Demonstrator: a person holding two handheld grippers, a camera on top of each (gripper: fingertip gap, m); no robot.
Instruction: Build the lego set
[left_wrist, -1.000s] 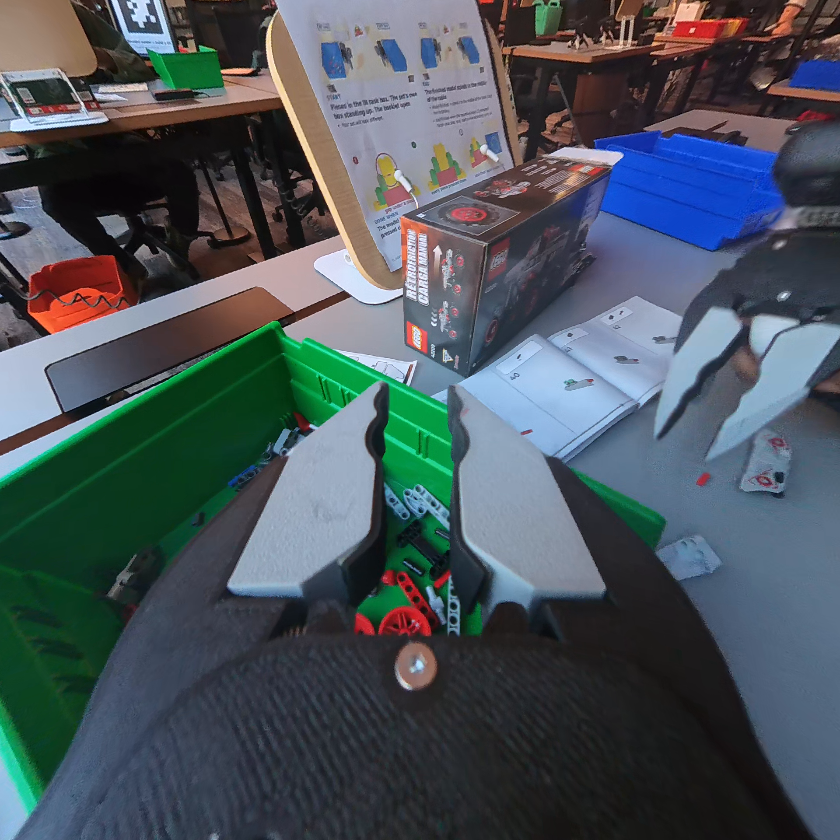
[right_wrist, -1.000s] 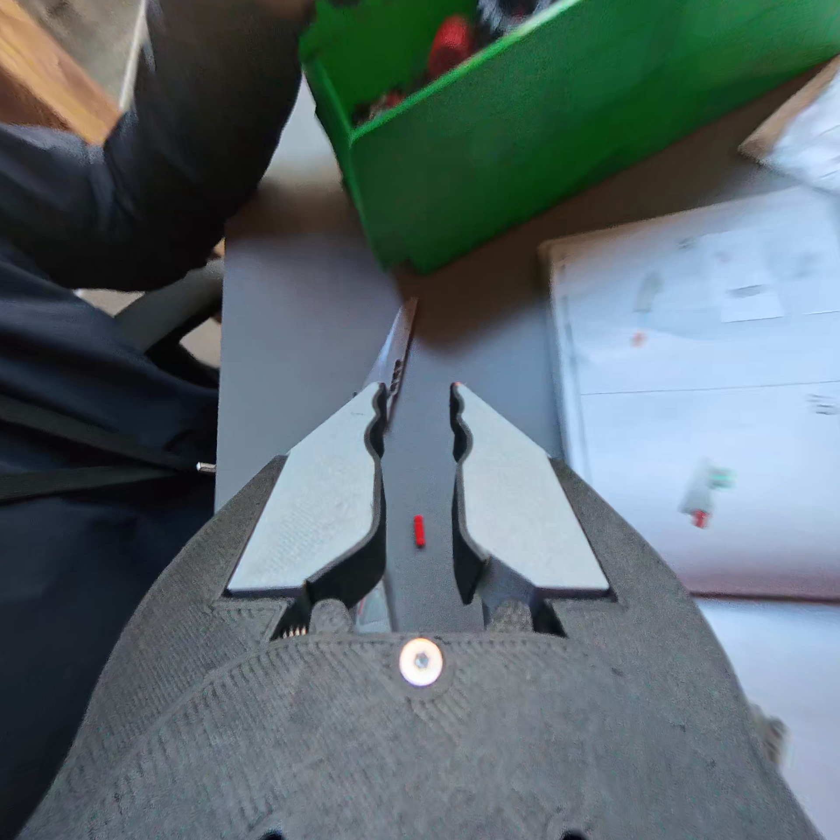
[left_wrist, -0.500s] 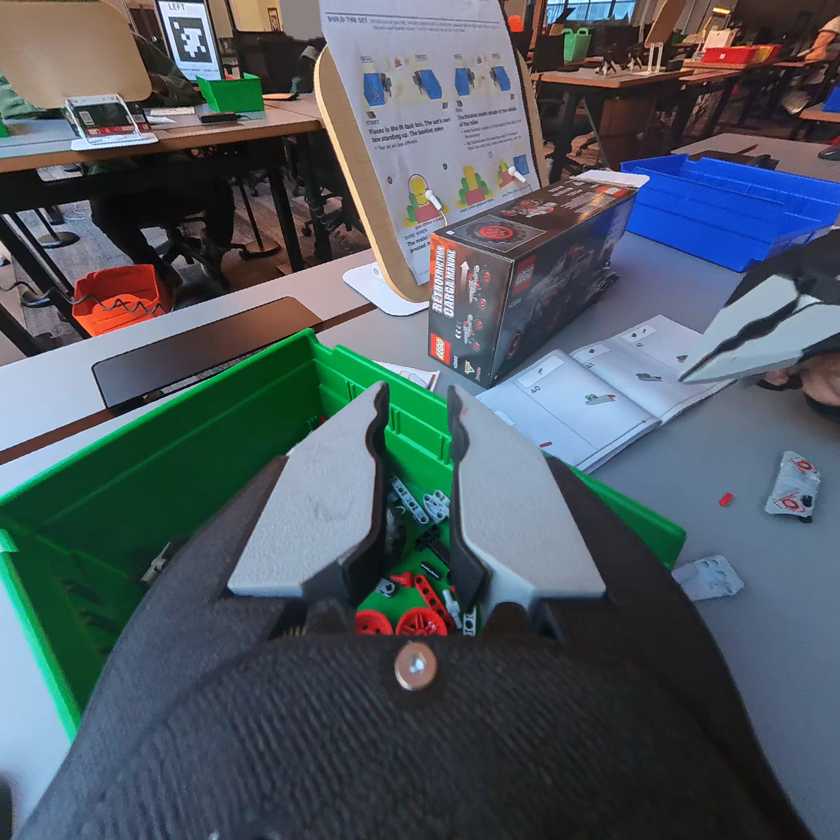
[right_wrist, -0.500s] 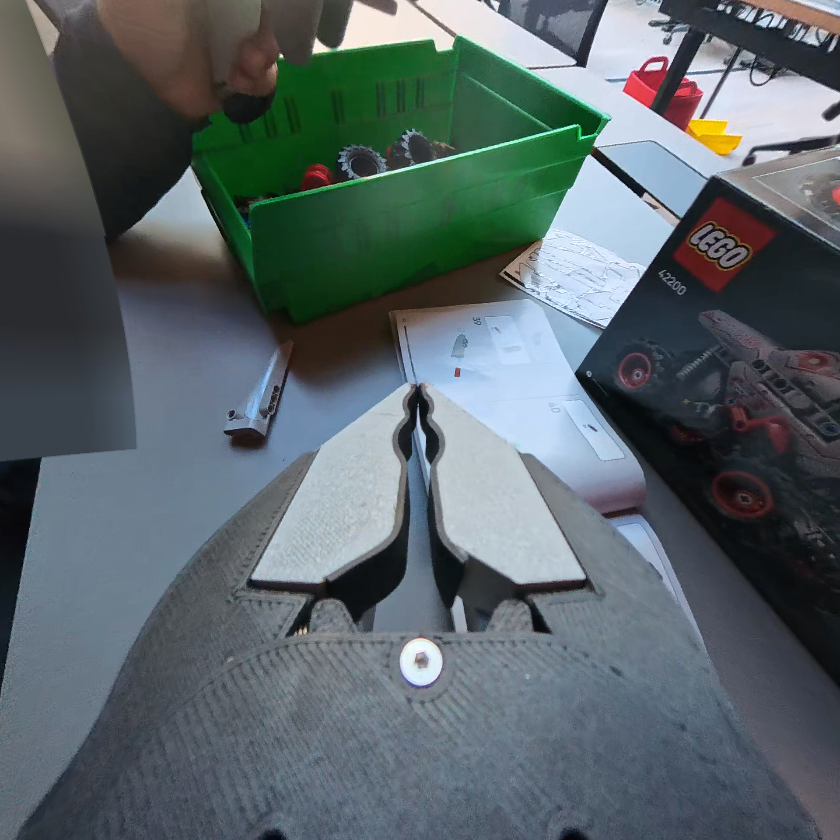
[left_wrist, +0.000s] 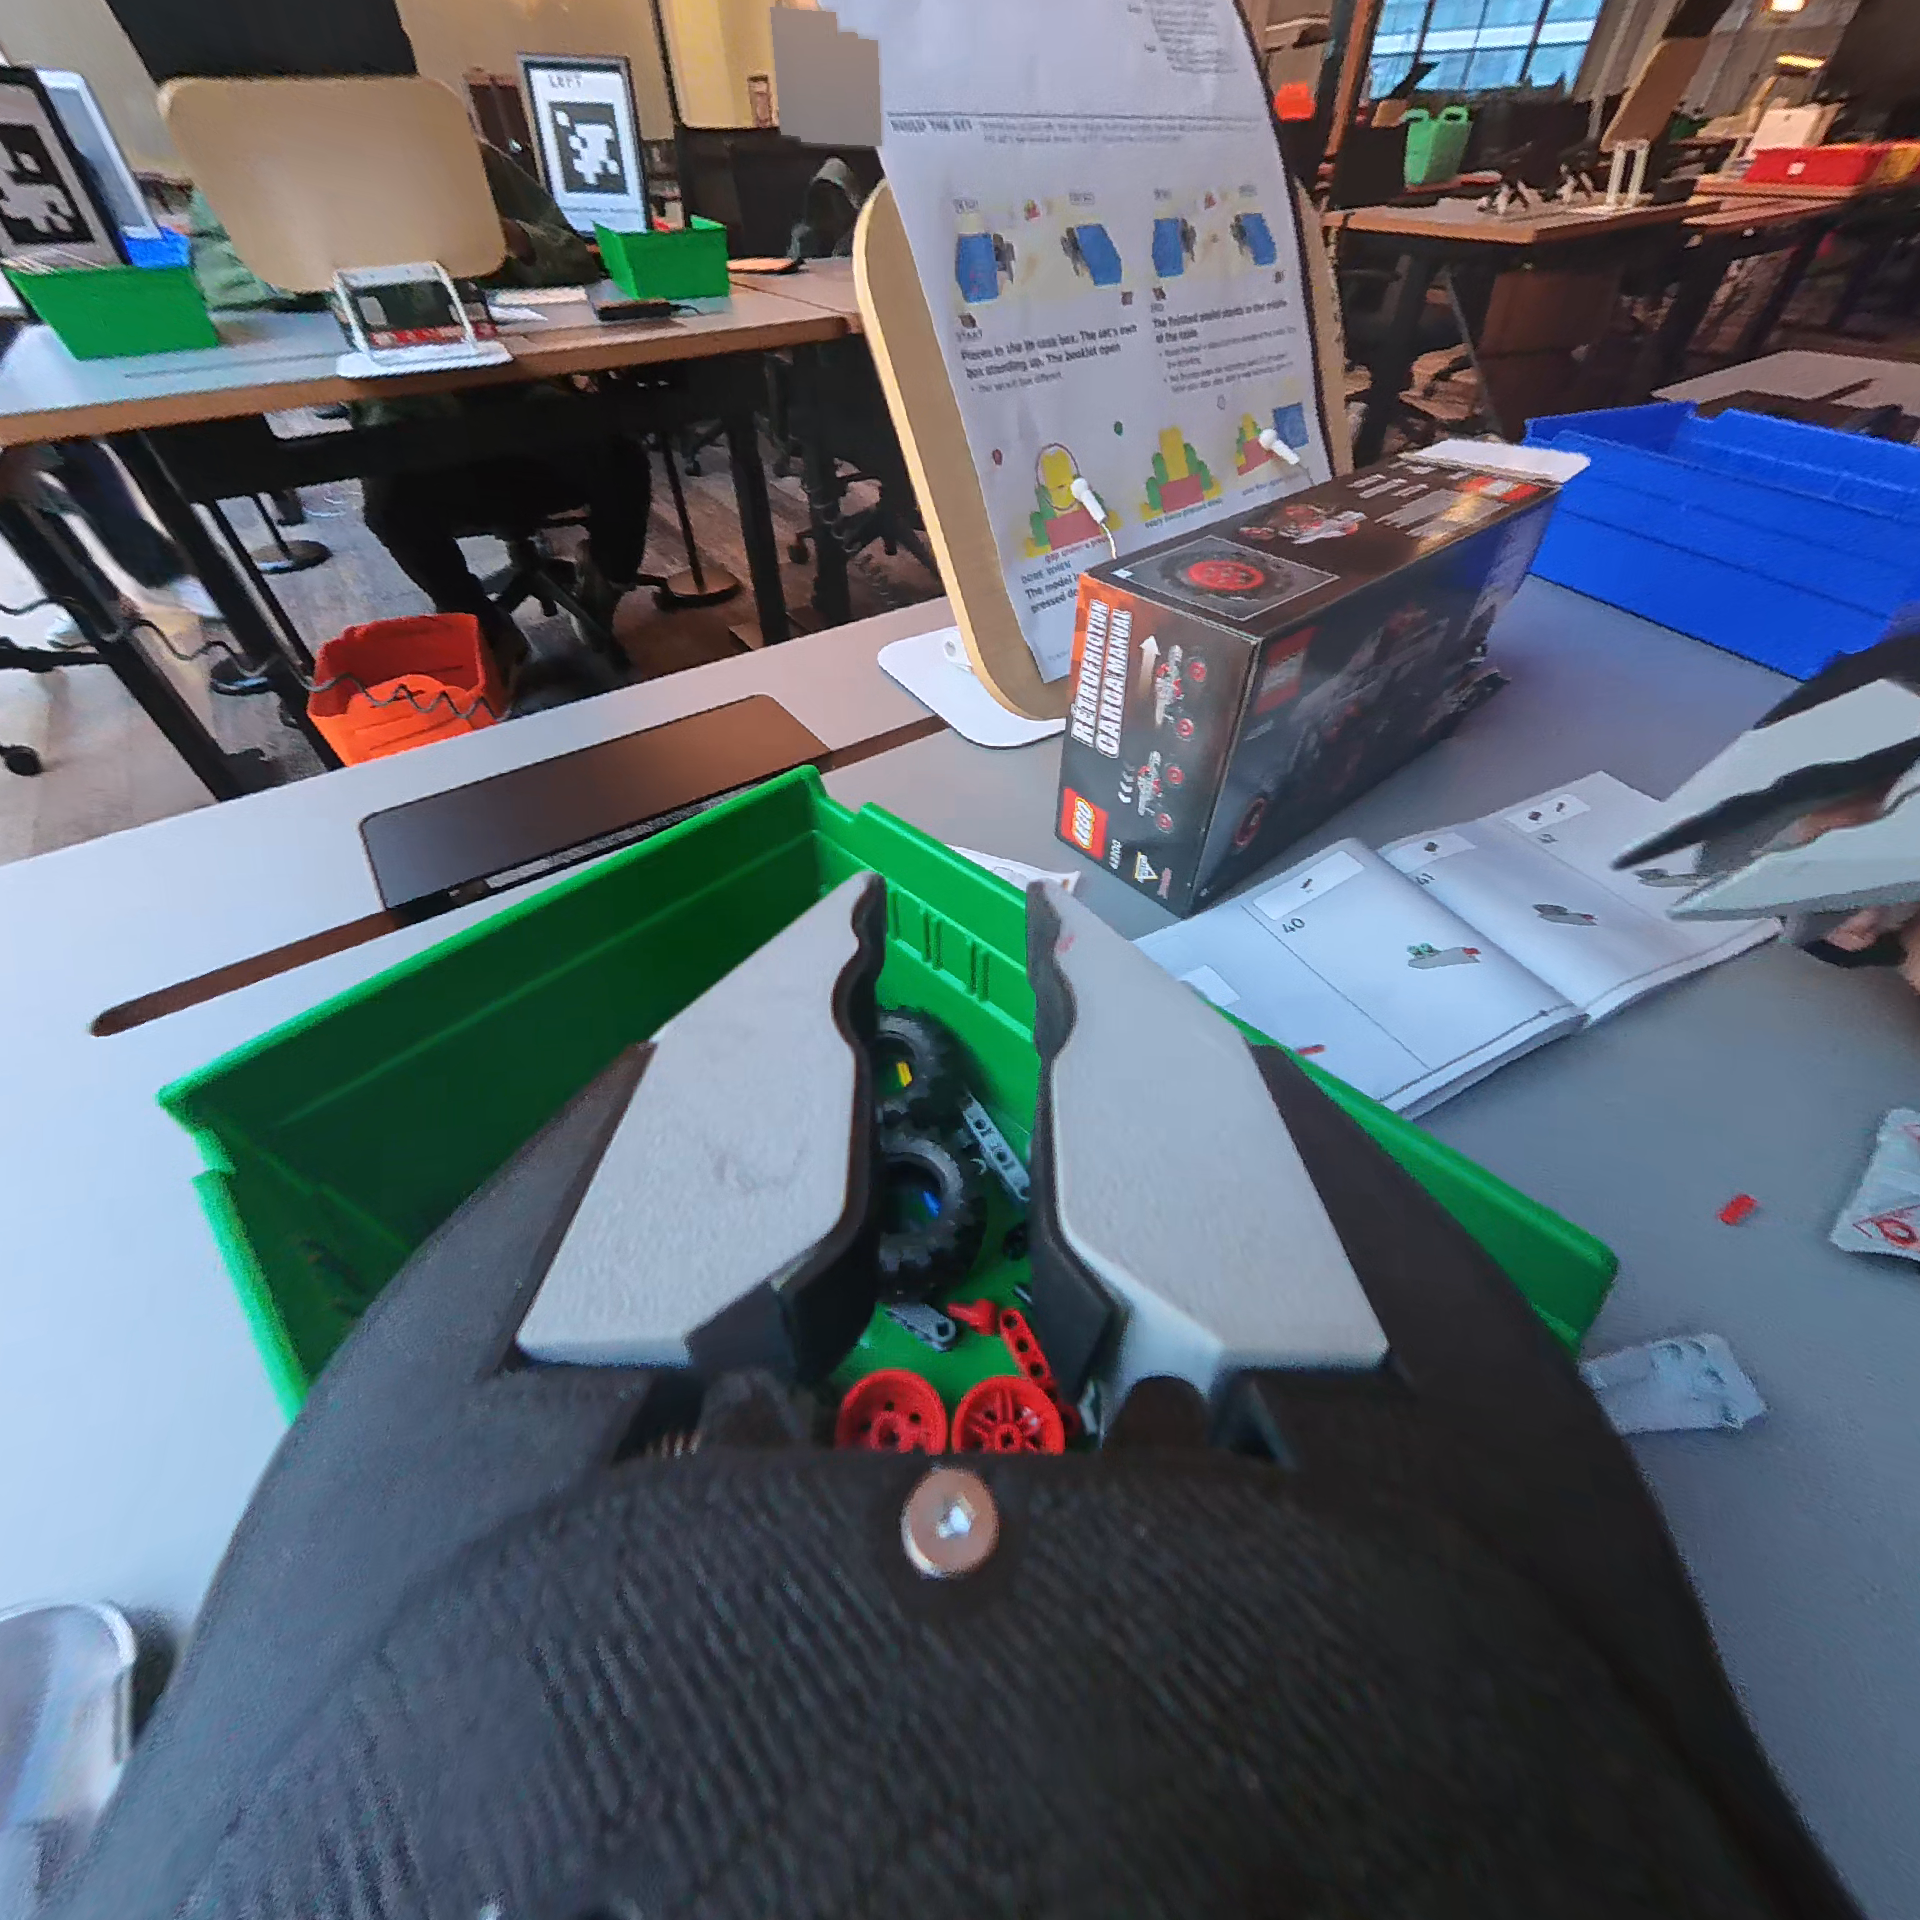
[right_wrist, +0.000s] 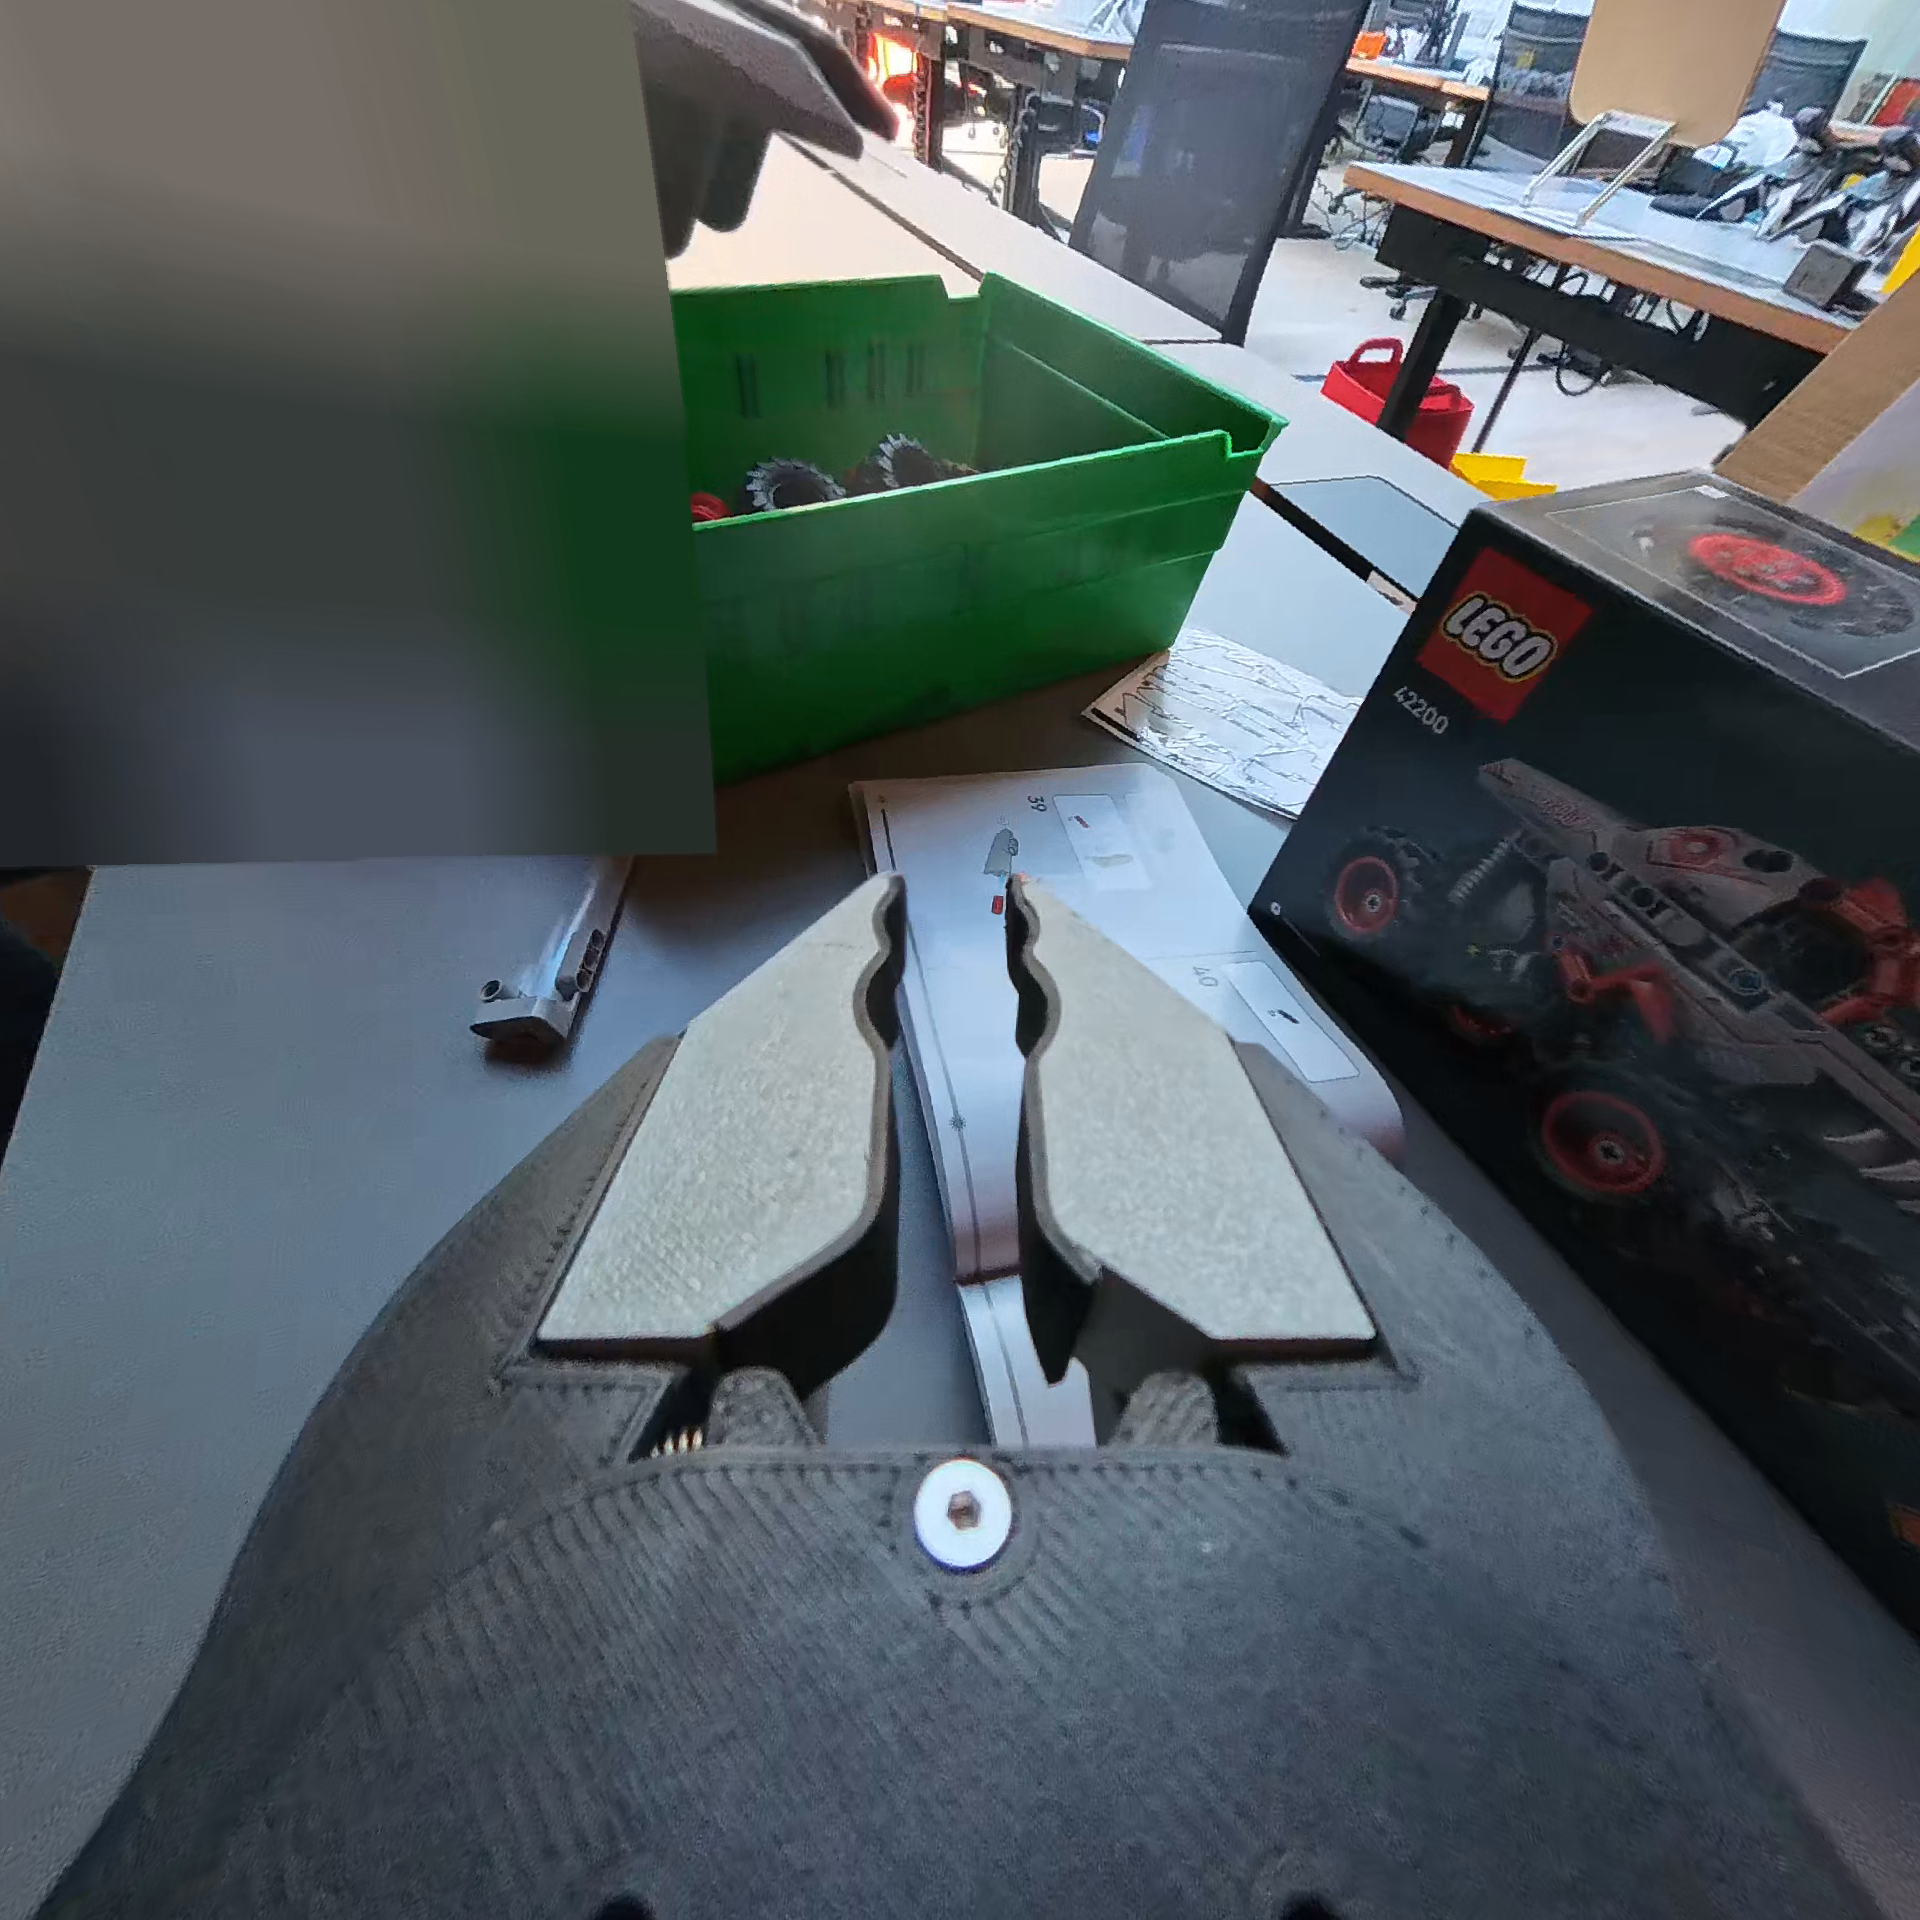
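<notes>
Over the green plastic bin (left_wrist: 540, 997) w/ black tyres (left_wrist: 925, 1195), our left gripper (left_wrist: 954, 914) hangs open, holding nothing.
Our right gripper (right_wrist: 956, 894), over the open paper booklet (right_wrist: 1101, 862), is open a bit, empty too.

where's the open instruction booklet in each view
Left wrist view: the instruction booklet lies open right of centre, between the green bin and the set's box.
Right wrist view: booklet at centre, just beyond the tool tips, below the bin.
Shared landmark: the green bin.
</notes>
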